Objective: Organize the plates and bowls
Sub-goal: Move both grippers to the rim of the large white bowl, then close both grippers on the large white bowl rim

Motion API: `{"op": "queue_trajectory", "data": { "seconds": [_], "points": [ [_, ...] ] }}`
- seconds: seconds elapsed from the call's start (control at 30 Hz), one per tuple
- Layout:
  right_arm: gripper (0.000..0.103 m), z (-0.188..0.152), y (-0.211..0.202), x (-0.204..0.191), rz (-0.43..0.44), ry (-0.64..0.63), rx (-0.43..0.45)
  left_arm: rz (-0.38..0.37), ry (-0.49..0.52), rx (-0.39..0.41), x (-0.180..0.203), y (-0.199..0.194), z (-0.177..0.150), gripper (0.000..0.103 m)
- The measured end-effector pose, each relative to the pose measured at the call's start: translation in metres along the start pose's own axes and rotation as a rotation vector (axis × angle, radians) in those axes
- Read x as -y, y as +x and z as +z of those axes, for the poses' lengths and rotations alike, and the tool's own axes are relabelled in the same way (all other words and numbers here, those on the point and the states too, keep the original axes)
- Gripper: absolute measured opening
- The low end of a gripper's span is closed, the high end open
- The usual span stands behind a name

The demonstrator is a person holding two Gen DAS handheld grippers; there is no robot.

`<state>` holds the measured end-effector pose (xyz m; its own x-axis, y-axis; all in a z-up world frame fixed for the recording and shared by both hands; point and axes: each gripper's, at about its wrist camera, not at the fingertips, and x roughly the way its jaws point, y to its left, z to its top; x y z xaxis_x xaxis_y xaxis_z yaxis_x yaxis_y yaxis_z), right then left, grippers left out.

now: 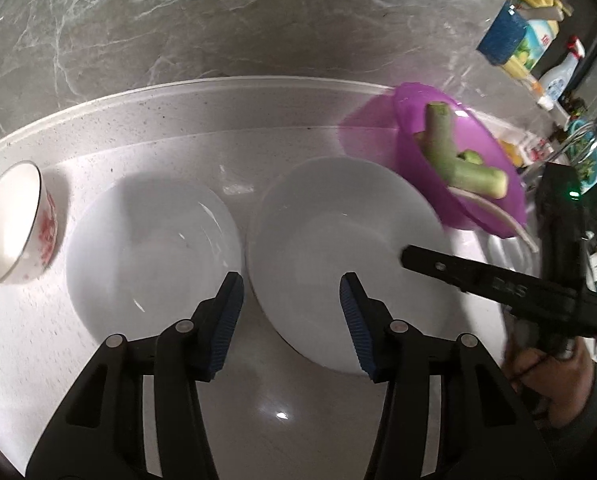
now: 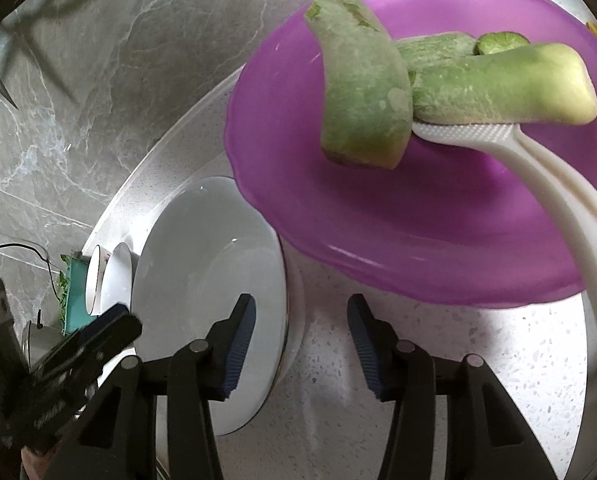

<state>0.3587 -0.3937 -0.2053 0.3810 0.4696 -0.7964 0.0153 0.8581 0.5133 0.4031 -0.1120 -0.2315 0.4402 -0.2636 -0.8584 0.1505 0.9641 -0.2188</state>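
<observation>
Two white plates (image 1: 154, 248) sit side by side on the bench (image 1: 26, 340), with a cup (image 1: 14, 224) left of them and a purple bowl (image 1: 458, 168) right. Left tool (image 1: 290, 300) and right tool (image 2: 300, 320) both hang released, gripping nothing.

My left tongs (image 1: 291, 292) were black plastic, their fingers (image 1: 228, 320) faced with ribbed blue pads. Silver pivot pins studded them. My right tongs (image 2: 301, 316) matched; a grey sleeve (image 1: 586, 408) showed.

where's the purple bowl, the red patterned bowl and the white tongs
purple bowl (image 2: 438, 240), right wrist view, inner floor
red patterned bowl (image 1: 47, 226), left wrist view, outer wall
white tongs (image 2: 546, 184), right wrist view, handle arm
</observation>
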Motion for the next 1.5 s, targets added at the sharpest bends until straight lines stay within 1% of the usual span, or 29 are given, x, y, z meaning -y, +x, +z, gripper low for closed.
{"op": "queue_trajectory", "data": {
  "seconds": [0.13,0.17,0.2,0.3,0.43,0.5,0.57,0.7,0.73,0.8,0.87,0.9,0.93,0.97,1.0,1.03,1.1,1.17,1.33,1.4,1.43,1.5],
  "points": [
    [0.052,0.000,-0.005,0.002,0.003,0.002,0.007,-0.003,0.022,0.001,0.013,-0.012,-0.009,0.049],
    [0.052,0.001,-0.005,0.002,0.005,0.000,0.005,-0.004,0.035,-0.011,0.016,-0.011,-0.011,0.049],
    [0.052,0.001,-0.004,0.001,0.003,-0.002,0.004,0.013,0.041,-0.020,0.018,-0.009,-0.012,0.049],
    [0.052,0.001,-0.004,0.001,0.003,-0.009,-0.002,0.026,0.011,-0.042,0.013,-0.002,-0.016,0.049],
    [0.052,0.000,-0.001,-0.002,-0.003,-0.017,-0.009,0.042,-0.005,-0.052,0.007,0.013,-0.012,0.050],
    [0.052,0.000,0.001,-0.004,-0.006,-0.018,-0.014,0.031,-0.017,-0.053,0.002,0.020,-0.009,0.051],
    [0.052,0.000,0.003,-0.007,-0.008,-0.025,-0.017,0.040,-0.010,-0.049,0.003,0.025,-0.005,0.051],
    [0.052,0.002,0.010,-0.012,-0.012,-0.034,-0.027,0.035,-0.027,-0.077,-0.003,0.039,0.002,0.051],
    [0.052,0.002,0.011,-0.013,-0.014,-0.036,-0.029,0.029,-0.035,-0.078,-0.005,0.042,0.002,0.051],
    [0.052,0.003,0.014,-0.014,-0.015,-0.044,-0.034,0.031,-0.022,-0.065,-0.003,0.046,0.008,0.051],
    [0.048,0.004,0.018,-0.014,-0.021,-0.053,-0.039,0.029,-0.013,-0.057,-0.001,0.051,0.014,0.050],
    [0.039,0.004,0.019,-0.014,-0.023,-0.057,-0.040,0.029,-0.010,-0.057,0.000,0.054,0.017,0.048],
    [0.031,0.004,0.020,-0.015,-0.028,-0.062,-0.046,0.038,-0.006,-0.056,-0.001,0.054,0.019,0.043],
    [0.028,0.005,0.022,-0.016,-0.035,-0.065,-0.048,0.044,-0.005,-0.053,-0.002,0.055,0.021,0.039],
    [0.021,0.005,0.022,-0.016,-0.039,-0.067,-0.048,0.051,-0.004,-0.052,-0.004,0.055,0.022,0.031],
    [0.017,0.005,0.023,-0.017,-0.041,-0.072,-0.049,0.059,-0.005,-0.054,-0.006,0.056,0.023,0.024],
    [0.014,0.004,0.025,-0.019,-0.050,-0.081,-0.052,0.059,-0.007,-0.065,-0.011,0.058,0.027,0.018],
    [0.014,0.003,0.027,-0.022,-0.063,-0.086,-0.053,0.065,0.000,-0.078,-0.012,0.060,0.031,0.015],
    [0.014,0.004,0.029,-0.027,-0.082,-0.107,-0.056,0.102,0.066,-0.117,-0.003,0.068,0.037,0.015],
    [0.014,0.003,0.031,-0.030,-0.091,-0.118,-0.057,0.098,0.077,-0.130,-0.003,0.070,0.039,0.013],
    [0.014,0.003,0.031,-0.030,-0.091,-0.118,-0.057,0.095,0.081,-0.138,-0.002,0.071,0.040,0.010],
    [0.014,0.002,0.030,-0.029,-0.088,-0.113,-0.055,0.078,0.083,-0.148,-0.005,0.072,0.041,0.009]
  ]
}}
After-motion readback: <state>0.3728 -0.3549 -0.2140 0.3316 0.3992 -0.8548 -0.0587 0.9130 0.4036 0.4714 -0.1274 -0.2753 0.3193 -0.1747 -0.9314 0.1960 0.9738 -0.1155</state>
